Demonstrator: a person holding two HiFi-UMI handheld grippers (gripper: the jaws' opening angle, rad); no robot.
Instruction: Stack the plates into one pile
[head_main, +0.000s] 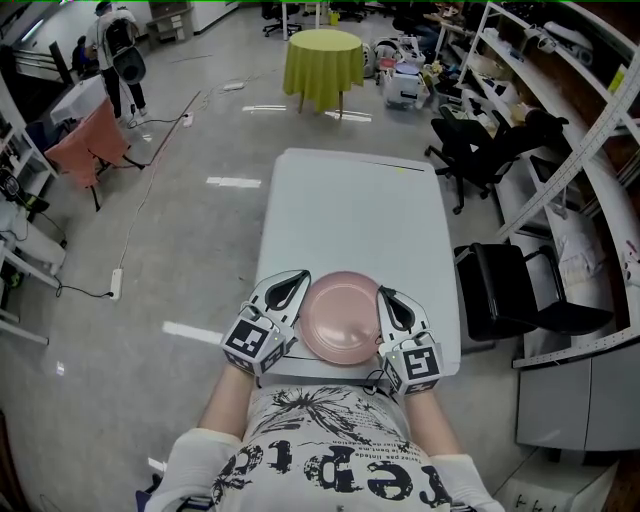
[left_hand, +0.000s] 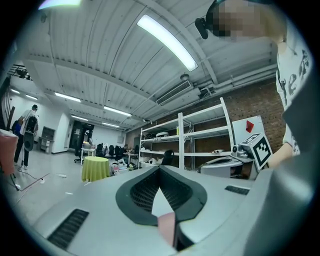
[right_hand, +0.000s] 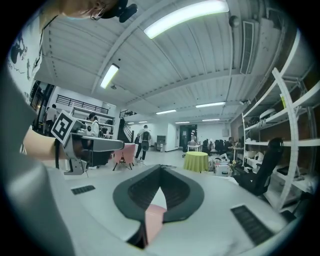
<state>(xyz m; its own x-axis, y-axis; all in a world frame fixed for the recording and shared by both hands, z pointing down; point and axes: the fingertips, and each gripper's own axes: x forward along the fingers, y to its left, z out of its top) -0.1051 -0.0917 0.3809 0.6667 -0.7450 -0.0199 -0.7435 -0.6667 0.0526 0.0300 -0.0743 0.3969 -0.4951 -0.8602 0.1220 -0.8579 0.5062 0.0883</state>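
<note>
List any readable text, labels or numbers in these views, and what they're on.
Shirt: big gothic lettering, upside down, cropped; unreadable.
Cube on left gripper, cube on right gripper: square patterns, no words.
Plate: blank.
Shelf items: too small.

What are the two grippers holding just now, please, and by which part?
The pink plate, between them: the left gripper has its jaws shut on the left rim, the right gripper on the right rim.

Bright, even light falls from ceiling strip lamps (left_hand: 167, 42) high above the left gripper (left_hand: 160, 172) and right gripper (right_hand: 161, 172). Pale glare streaks the floor (head_main: 232, 182) far ahead of both. Both gripper views bend hard towards dark rims (the near casing looks soft and unfocused).
</note>
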